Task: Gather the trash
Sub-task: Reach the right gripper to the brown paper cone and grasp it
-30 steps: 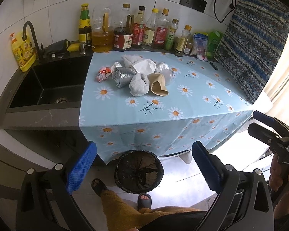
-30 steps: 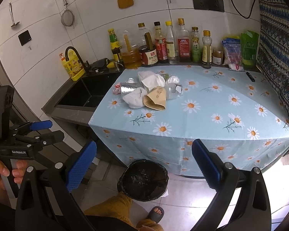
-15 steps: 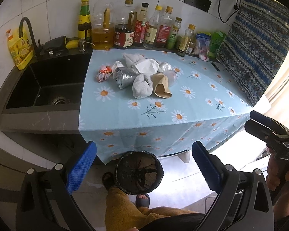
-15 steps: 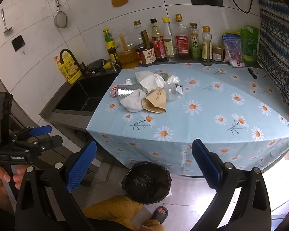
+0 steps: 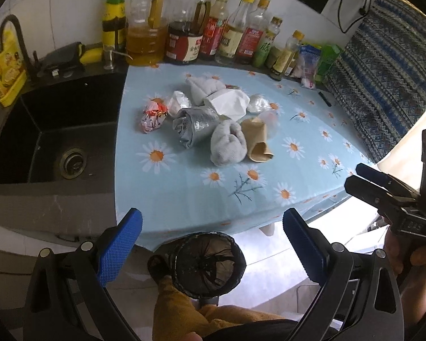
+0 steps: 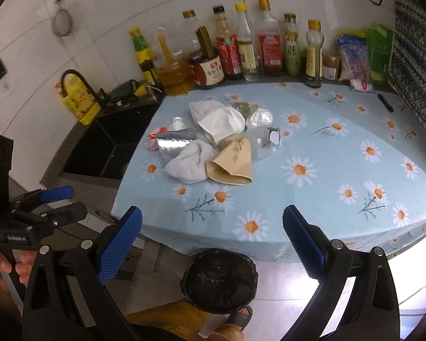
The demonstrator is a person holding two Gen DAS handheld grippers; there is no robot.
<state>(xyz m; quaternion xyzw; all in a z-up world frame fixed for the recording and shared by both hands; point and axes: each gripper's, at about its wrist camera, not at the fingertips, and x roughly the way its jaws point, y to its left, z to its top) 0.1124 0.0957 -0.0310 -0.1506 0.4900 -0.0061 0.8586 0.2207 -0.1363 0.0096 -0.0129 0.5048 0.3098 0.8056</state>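
A heap of trash lies on the daisy-print tablecloth (image 5: 184, 187): a red-and-white wrapper (image 5: 152, 115), a silver foil bag (image 5: 194, 126), a grey crumpled wad (image 5: 228, 142), a tan paper cone (image 5: 257, 139), white tissue (image 5: 227, 102) and clear plastic. The right wrist view shows the same heap, with the tan paper cone (image 6: 231, 162) and grey wad (image 6: 190, 162) nearest. On the floor under the table edge stands a black-lined bin (image 5: 208, 264) (image 6: 220, 280). My left gripper (image 5: 211, 244) (image 6: 62, 201) and right gripper (image 6: 211, 241) (image 5: 360, 174) both hang open and empty, short of the table.
Several sauce and oil bottles (image 5: 184, 39) line the back wall. A black sink (image 5: 51, 130) with a tap lies left of the cloth, a yellow detergent bottle (image 5: 2, 74) beside it. A patterned curtain (image 5: 383, 79) hangs at right. A person's leg and sandalled feet (image 6: 238, 318) stand by the bin.
Both grippers have moved forward and closer to the table, so the trash heap looms larger. Both stay open and empty.
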